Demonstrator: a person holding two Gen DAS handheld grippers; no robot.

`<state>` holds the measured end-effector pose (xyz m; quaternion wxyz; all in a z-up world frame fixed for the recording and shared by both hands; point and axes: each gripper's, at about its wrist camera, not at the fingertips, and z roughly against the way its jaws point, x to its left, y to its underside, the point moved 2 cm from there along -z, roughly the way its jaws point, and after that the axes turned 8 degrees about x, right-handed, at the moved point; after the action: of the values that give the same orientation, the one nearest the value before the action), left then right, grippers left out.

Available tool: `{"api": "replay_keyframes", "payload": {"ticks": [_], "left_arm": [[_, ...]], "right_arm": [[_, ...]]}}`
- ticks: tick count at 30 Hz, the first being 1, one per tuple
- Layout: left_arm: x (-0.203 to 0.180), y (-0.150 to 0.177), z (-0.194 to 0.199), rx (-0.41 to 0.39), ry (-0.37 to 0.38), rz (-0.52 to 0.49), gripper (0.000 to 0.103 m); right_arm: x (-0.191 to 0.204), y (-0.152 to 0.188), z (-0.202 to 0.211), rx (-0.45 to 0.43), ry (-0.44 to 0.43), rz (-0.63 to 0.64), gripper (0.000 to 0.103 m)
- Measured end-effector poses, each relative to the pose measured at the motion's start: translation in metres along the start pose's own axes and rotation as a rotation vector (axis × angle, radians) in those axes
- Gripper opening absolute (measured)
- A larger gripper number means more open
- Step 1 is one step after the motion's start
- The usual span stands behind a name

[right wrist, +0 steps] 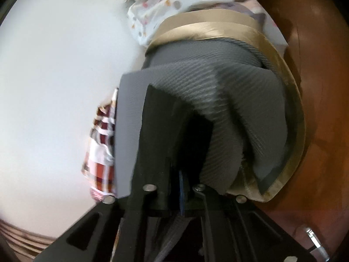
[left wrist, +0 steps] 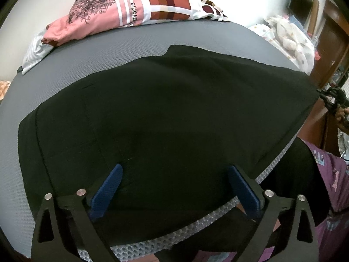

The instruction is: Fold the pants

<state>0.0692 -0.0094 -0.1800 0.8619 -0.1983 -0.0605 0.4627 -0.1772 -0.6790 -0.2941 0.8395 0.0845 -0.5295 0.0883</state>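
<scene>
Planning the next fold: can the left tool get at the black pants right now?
Probably yes. The left tool hangs open right over the black pants spread on the grey mattress, nothing between.

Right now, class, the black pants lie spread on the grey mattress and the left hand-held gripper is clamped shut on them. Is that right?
Not quite. The black pants do lie spread on the grey mattress, but the left hand-held gripper is open, its blue fingers wide apart over the cloth and holding nothing. The left wrist view shows this.

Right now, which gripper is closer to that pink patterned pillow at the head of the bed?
Probably right. The right gripper, shut on the pants, sits beside the pillow; the left gripper hovers open over the pants, the pillow far beyond.
</scene>
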Motion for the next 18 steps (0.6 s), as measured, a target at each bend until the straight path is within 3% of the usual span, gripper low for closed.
{"api": "replay_keyframes", "payload": {"ticks": [2,6,8,12,15,17,18], "left_arm": [[-0.002,-0.001,-0.001,-0.002,-0.015,-0.009,0.1],[-0.003,-0.001,-0.002,-0.004,-0.012,-0.006,0.1],[-0.003,-0.002,-0.002,-0.006,-0.009,0.001,0.1],[-0.003,-0.001,-0.004,-0.01,-0.016,-0.001,0.101],[-0.003,-0.001,-0.004,-0.014,-0.023,0.001,0.103],[-0.004,-0.001,-0.005,-0.021,-0.031,0.004,0.103],[-0.003,-0.001,-0.006,-0.024,-0.036,0.005,0.103]], "right_arm": [[0.0,0.0,0.014,-0.053,0.019,0.007,0.015],[-0.009,-0.008,0.036,-0.124,0.008,-0.025,0.017],[-0.015,-0.01,0.038,-0.114,0.055,-0.032,0.021],[-0.021,-0.008,0.027,-0.066,0.022,-0.055,0.039],[-0.014,-0.007,0.01,-0.021,0.015,-0.049,0.046],[-0.003,-0.006,-0.003,0.021,0.059,-0.012,0.043],[0.002,-0.005,-0.007,0.025,0.071,0.009,0.031]]}}
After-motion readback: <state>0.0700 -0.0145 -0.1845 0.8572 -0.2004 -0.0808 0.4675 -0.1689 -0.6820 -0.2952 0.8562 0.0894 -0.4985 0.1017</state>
